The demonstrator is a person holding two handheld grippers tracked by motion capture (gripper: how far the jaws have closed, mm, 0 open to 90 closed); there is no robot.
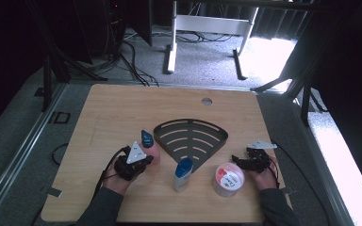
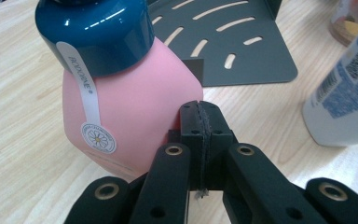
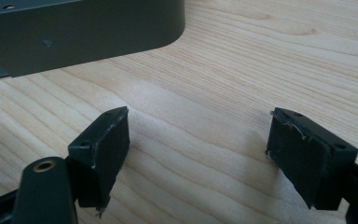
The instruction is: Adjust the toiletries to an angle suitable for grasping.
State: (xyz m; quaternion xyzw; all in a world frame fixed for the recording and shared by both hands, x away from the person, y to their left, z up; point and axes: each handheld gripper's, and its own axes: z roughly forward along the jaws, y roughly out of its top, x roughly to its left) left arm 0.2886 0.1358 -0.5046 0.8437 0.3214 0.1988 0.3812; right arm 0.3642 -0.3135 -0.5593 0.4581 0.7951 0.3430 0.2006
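Observation:
A pink bottle with a dark teal cap stands upright on the wooden table, just left of a dark grey slotted corner shelf. My left gripper sits against the bottle's near side. In the left gripper view its jaws are pressed together with nothing between them, tips beside the pink bottle. My right gripper rests at the right of the table. In the right gripper view it stands open over bare wood, near the shelf's outer wall.
A white bottle with a blue cap stands at the front, seen close at the right of the left gripper view as the white bottle. A round tub with a red and white lid sits beside the right gripper. A small hole is near the table's far edge.

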